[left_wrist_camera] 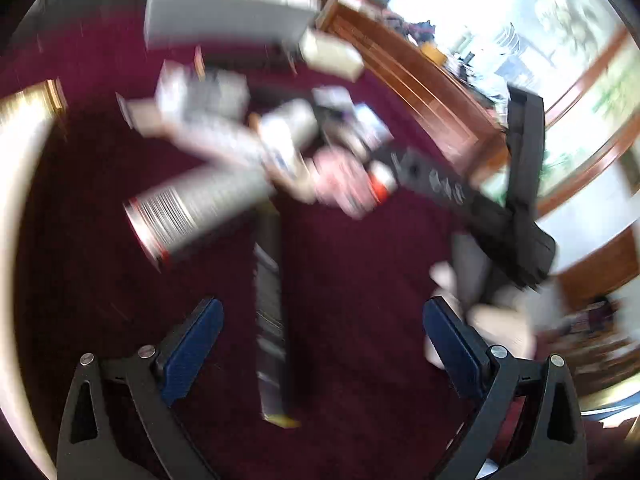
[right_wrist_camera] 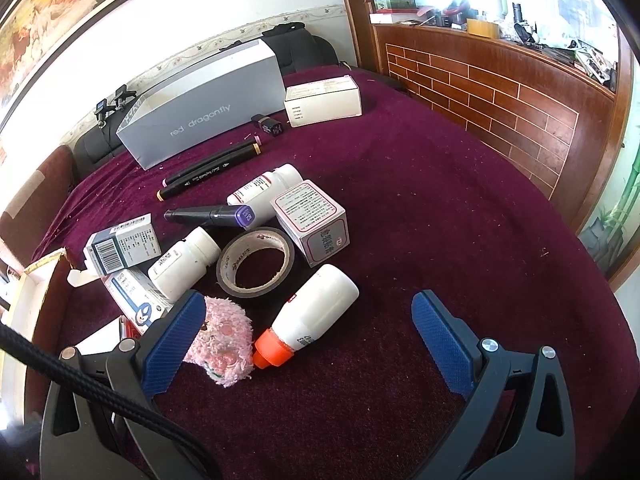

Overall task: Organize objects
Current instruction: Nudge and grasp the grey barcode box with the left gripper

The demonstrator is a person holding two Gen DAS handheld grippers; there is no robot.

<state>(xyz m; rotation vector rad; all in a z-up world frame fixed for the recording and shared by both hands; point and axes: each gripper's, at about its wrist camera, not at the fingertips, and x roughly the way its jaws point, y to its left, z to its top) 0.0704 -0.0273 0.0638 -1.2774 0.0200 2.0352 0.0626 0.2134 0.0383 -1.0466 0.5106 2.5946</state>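
Observation:
On a maroon cloth (right_wrist_camera: 440, 208) lies a heap of small objects: white pill bottles (right_wrist_camera: 184, 264), medicine boxes (right_wrist_camera: 310, 220), a roll of black tape (right_wrist_camera: 256, 266), dark markers (right_wrist_camera: 212, 214), a white bottle with an orange cap (right_wrist_camera: 316, 316) and a pink fluffy item (right_wrist_camera: 222, 336). My right gripper (right_wrist_camera: 308, 332) is open and empty, low over the cloth, its left finger beside the pink item. My left gripper (left_wrist_camera: 320, 344) is open and empty. Its view is blurred; a dark marker (left_wrist_camera: 272, 320) lies between its fingers and a white bottle (left_wrist_camera: 192, 212) to the upper left.
A grey shoebox (right_wrist_camera: 204, 100) stands open at the back of the cloth, with a white carton (right_wrist_camera: 324, 96) to its right. A cardboard box (right_wrist_camera: 32, 292) sits at the left edge. A brick-pattern wooden counter (right_wrist_camera: 500, 92) borders the right side.

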